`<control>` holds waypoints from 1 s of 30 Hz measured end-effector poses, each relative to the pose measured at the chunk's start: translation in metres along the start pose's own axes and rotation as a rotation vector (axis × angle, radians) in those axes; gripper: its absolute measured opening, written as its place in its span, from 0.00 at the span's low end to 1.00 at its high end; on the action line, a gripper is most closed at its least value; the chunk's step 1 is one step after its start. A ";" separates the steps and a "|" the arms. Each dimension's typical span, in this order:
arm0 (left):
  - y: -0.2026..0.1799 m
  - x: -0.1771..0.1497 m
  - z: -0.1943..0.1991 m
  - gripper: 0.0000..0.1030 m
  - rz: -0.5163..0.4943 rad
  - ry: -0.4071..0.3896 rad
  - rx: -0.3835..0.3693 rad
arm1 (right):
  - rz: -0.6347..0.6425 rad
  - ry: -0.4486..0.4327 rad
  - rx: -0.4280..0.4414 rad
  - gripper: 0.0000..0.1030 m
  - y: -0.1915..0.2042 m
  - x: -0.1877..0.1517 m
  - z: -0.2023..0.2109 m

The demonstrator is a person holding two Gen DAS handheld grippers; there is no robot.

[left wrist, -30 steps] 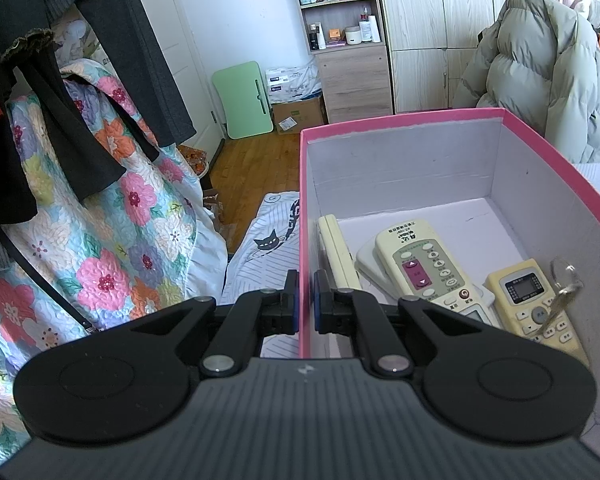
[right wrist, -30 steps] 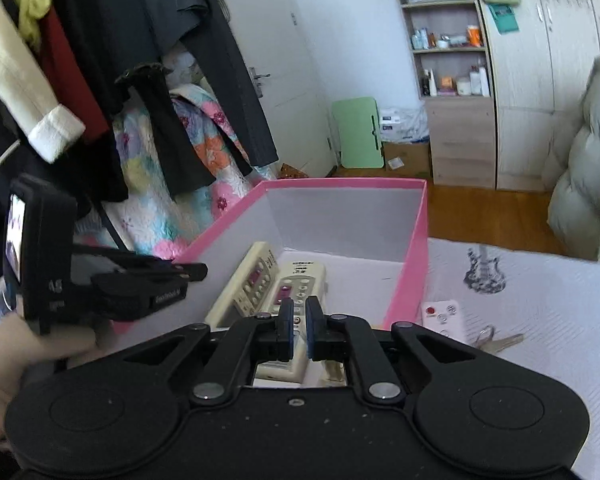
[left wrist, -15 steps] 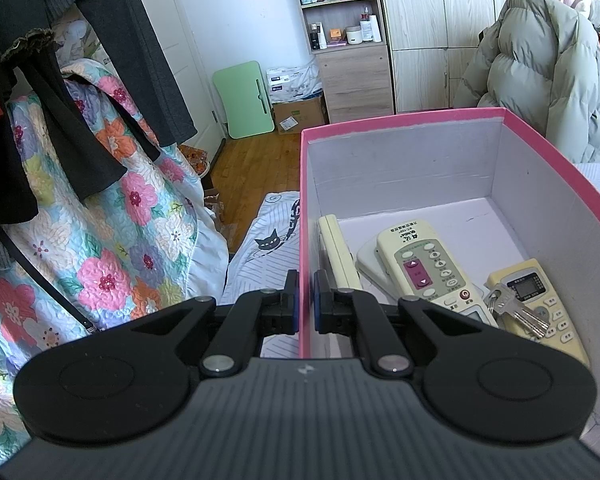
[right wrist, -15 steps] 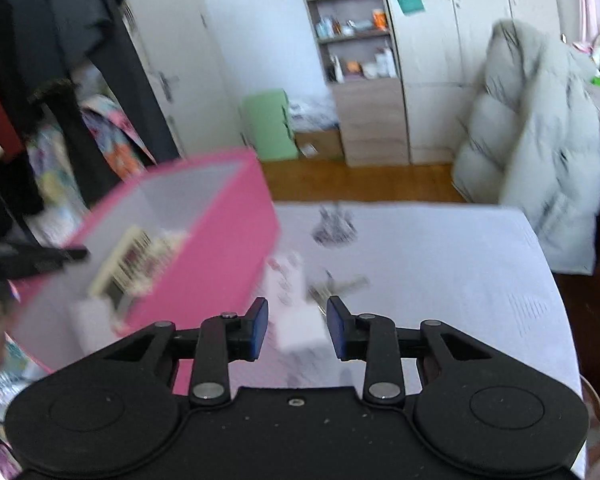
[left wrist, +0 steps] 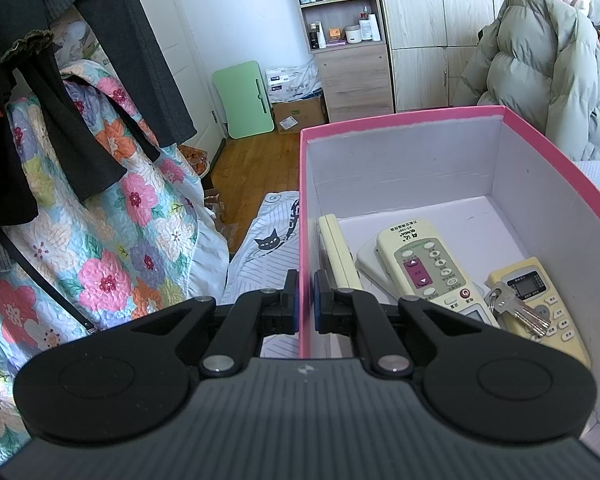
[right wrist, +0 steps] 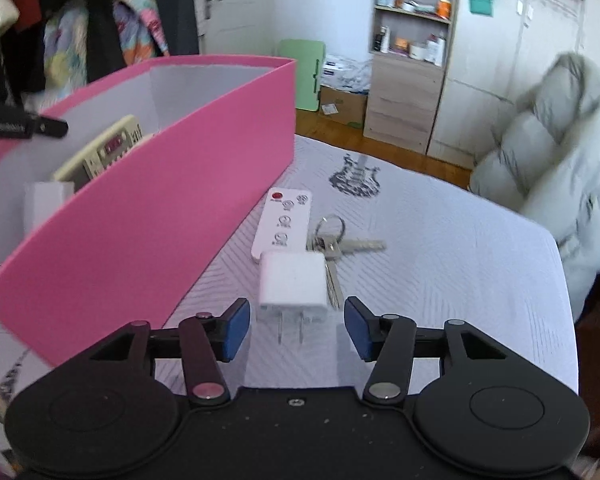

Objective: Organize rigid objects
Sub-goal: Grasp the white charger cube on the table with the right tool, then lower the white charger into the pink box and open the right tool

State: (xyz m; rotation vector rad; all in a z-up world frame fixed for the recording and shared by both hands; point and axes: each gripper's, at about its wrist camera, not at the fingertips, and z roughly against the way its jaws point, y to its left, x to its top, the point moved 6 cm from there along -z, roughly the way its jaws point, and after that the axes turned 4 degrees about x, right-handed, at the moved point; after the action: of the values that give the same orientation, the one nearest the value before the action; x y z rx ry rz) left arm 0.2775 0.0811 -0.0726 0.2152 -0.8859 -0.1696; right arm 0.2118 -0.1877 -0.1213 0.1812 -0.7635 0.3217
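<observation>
Right gripper (right wrist: pixel 297 326) spread wide around a white plug adapter (right wrist: pixel 292 281) on the bedspread (right wrist: pixel 460 280), beside keys (right wrist: pixel 336 242) and slim remote (right wrist: pixel 282 226). Left gripper (left wrist: pixel 306 298) clamped on pink box wall (left wrist: pixel 305 240); remotes (left wrist: pixel 422 266) inside.

Puffer jacket (left wrist: pixel 540 76): you're seeing it draping right of the shelf unit (left wrist: pixel 340 20).
Green board (left wrist: pixel 242 98): leaning left of it.
</observation>
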 end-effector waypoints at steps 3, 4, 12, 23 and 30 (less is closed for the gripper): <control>0.000 0.000 0.000 0.05 0.001 0.000 0.000 | 0.003 0.004 0.012 0.55 -0.001 0.001 -0.015; 0.000 0.000 0.000 0.05 0.001 0.000 -0.001 | -0.007 -0.016 0.013 0.48 -0.002 0.002 -0.016; 0.001 0.000 -0.001 0.06 0.000 0.001 0.000 | -0.134 -0.162 0.050 0.46 -0.010 0.024 0.031; 0.003 -0.001 -0.001 0.06 0.015 0.001 -0.006 | 0.152 -0.150 0.253 0.46 0.080 0.129 0.048; 0.003 -0.002 -0.001 0.05 0.024 0.001 -0.010 | 0.333 0.178 0.172 0.46 0.099 0.155 -0.059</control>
State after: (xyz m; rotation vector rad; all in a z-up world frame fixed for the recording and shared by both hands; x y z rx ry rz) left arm 0.2774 0.0845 -0.0736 0.1953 -0.8860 -0.1512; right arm 0.3207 -0.0450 -0.0502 0.1843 -0.5874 0.7111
